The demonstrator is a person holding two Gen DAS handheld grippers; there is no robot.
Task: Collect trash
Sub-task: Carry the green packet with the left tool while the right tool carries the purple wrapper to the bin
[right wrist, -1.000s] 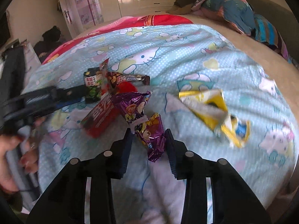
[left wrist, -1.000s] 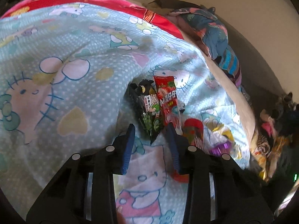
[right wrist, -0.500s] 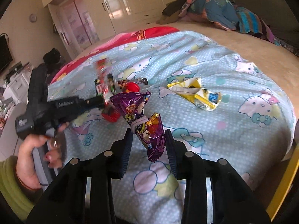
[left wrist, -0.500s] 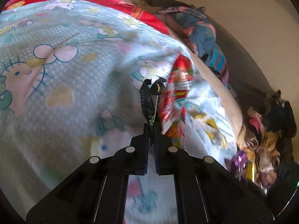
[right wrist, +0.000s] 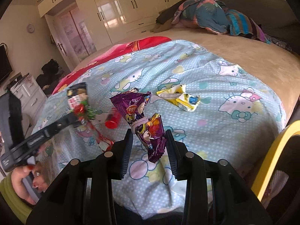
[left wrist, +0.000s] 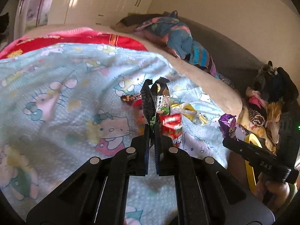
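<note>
We hold the black wrapper pinched in the closed left gripper above the bed, purple wrapper seemingly clamped in the right gripper; the dangling red wrapper could slip free.

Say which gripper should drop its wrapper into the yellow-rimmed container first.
Right, probably. The right gripper, shut on the purple wrapper, hangs at the bed's edge with the yellow-rimmed container just beside it. The left gripper, holding the black wrapper, sits farther over the blanket.
</note>
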